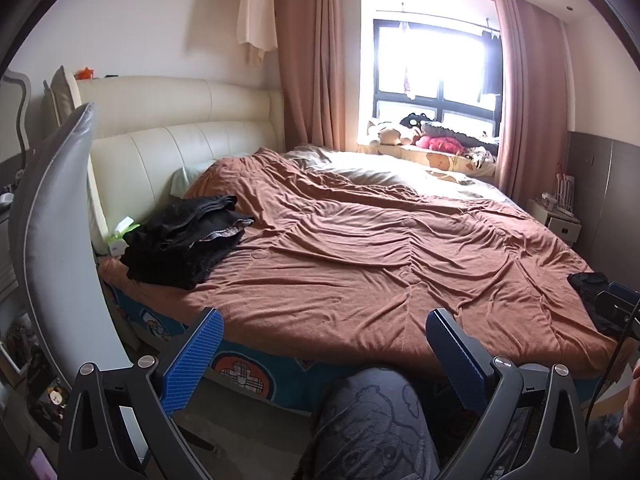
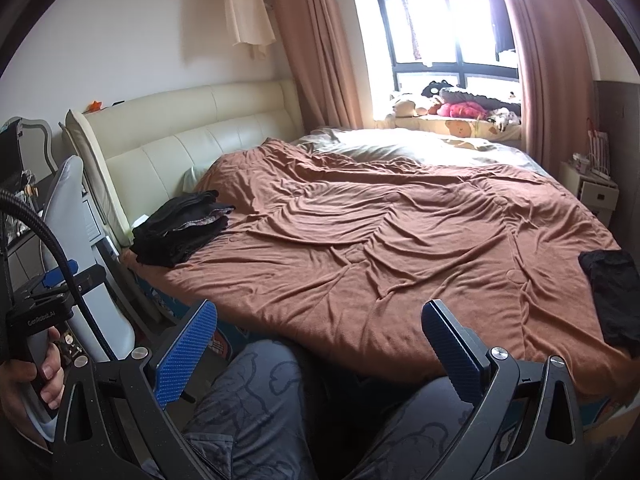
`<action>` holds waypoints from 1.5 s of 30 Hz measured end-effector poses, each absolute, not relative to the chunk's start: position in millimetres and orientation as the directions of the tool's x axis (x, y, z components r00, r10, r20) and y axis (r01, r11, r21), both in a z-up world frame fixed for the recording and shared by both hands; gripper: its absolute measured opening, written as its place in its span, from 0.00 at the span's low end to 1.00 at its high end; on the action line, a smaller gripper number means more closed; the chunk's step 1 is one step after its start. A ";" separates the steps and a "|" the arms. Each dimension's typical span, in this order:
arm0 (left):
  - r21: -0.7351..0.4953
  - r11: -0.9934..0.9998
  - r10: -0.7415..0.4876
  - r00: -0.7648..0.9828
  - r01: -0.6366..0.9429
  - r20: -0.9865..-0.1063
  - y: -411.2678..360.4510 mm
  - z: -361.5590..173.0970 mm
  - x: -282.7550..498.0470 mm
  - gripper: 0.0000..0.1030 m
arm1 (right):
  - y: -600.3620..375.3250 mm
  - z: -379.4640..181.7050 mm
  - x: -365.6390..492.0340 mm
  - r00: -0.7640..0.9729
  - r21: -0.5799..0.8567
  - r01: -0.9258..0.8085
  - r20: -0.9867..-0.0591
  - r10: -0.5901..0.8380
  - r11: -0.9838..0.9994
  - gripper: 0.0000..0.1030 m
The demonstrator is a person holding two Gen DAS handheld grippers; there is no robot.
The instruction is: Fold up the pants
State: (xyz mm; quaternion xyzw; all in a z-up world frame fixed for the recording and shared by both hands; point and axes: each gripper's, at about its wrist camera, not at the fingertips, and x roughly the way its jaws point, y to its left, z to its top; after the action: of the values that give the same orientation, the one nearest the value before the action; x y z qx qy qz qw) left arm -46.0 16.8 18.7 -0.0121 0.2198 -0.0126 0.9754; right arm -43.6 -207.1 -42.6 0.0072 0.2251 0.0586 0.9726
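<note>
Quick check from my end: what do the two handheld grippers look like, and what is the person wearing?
Both the left gripper and right gripper have black angular frames with silver round bolts and flat fingers faced with blue textured pads. In the right wrist view, the left unit's black body bears white lettering, too small to read surely, with a black corrugated cable. The person wears grey trousers with a dark outline cartoon print.

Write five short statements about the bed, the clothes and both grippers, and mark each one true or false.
1. Both the left gripper and the right gripper are open and hold nothing. True.
2. A pile of dark clothes lies near the headboard. True.
3. The brown blanket is folded into a neat square. False: it is spread, wrinkled, over the bed.
4. A dark garment lies at the blanket's right edge. True.
5. The curtains cover the window fully. False: they are drawn aside.
</note>
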 end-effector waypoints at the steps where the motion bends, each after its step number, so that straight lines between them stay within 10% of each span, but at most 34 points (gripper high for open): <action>1: -0.028 0.999 -0.032 0.902 0.021 -0.430 16.2 18.5 -46.1 0.99 | -207.3 -42.8 -42.9 0.890 0.044 -0.113 -0.439 0.120 0.993 1.00; 45: -0.038 0.999 -0.035 0.901 0.021 -0.433 19.6 18.9 -44.1 0.99 | -209.7 -47.3 -42.7 0.891 0.052 -0.088 -0.442 0.102 0.995 1.00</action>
State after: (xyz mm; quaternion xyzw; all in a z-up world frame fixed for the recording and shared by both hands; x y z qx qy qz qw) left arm -44.1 19.6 18.9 -0.0164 0.2223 -0.0144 0.9747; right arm -42.7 -209.7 -47.3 0.0153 0.2278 0.0488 0.9724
